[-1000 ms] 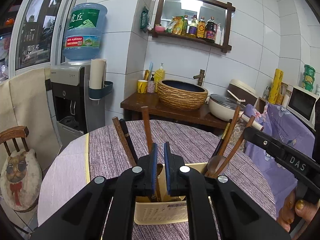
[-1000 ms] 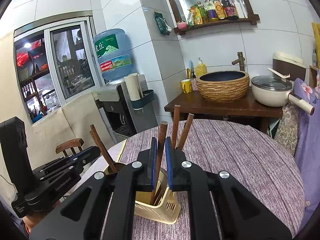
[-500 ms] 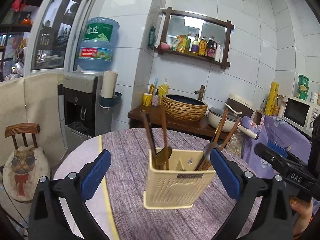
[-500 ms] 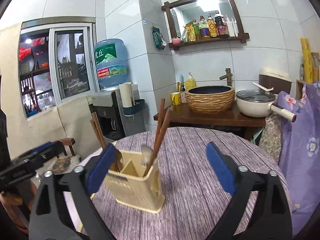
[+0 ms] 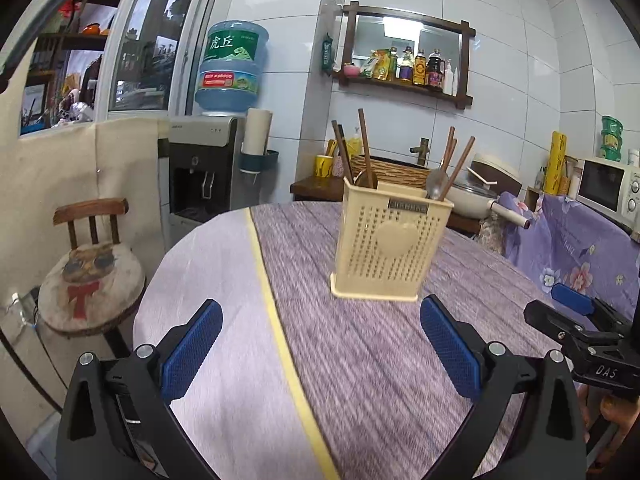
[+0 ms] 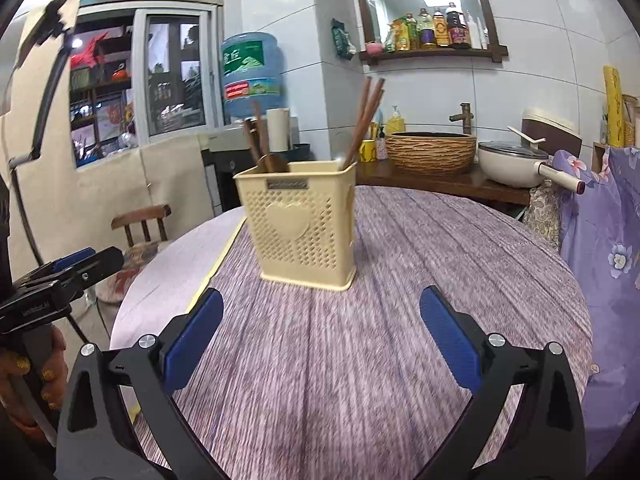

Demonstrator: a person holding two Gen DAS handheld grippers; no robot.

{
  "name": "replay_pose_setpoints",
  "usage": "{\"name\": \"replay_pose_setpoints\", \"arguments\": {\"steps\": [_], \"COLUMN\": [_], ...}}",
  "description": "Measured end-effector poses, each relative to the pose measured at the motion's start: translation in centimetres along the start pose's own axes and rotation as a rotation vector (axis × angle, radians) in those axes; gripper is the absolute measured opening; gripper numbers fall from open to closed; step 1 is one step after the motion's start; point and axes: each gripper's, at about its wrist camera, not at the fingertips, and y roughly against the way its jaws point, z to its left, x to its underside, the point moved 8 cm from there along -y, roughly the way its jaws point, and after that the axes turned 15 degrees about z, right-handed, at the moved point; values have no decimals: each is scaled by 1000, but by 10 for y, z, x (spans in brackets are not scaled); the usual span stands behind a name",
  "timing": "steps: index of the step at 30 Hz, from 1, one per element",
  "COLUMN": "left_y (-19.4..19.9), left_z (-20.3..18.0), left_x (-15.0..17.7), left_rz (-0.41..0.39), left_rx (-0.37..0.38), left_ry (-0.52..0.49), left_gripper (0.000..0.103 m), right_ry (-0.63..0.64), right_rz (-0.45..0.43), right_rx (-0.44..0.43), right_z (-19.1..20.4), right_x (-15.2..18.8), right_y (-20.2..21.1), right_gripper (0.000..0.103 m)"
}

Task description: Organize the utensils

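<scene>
A cream perforated utensil holder (image 5: 390, 244) stands upright on the round table with the purple cloth (image 5: 360, 352). It holds brown wooden chopsticks (image 5: 363, 142) and a metal spoon (image 5: 436, 182). It also shows in the right wrist view (image 6: 302, 224) with chopsticks (image 6: 364, 120) standing in it. My left gripper (image 5: 320, 340) is open and empty, well back from the holder. My right gripper (image 6: 320, 332) is open and empty, also short of the holder. The right gripper shows at the right edge of the left wrist view (image 5: 576, 320).
A wooden chair with a cat cushion (image 5: 92, 272) stands left of the table. A water dispenser (image 5: 208, 168) stands behind it. A sideboard with a woven basin (image 6: 432, 152) and a pot (image 6: 516, 164) stands behind the table. A purple floral cloth (image 6: 608, 240) hangs on the right.
Both grippers were shut on utensils in the holder a second ago. They opened, let go, and have drawn back from the holder, which now stands farther away.
</scene>
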Motion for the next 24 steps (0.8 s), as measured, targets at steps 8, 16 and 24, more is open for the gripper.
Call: {"name": "replay_pose_setpoints", "arguments": {"steps": [8,16,24], "left_y": [47,76,73], "left_z": [10,1,-4], "left_x": [13,12,24], "left_rz": [-66,-129,-113], "left_rx": [-26,-32,-14], "left_ry": [24,-21,-24], "left_gripper": [98,98,98], "right_ry": [17,3,-5], "right_rz": [-120,-155,-152], "right_rx": [-46,-52,-59], "right_z": [27,32,31], "right_x": [15,17,22], "right_y": [56,83,85], "right_gripper": [97,97,97]}}
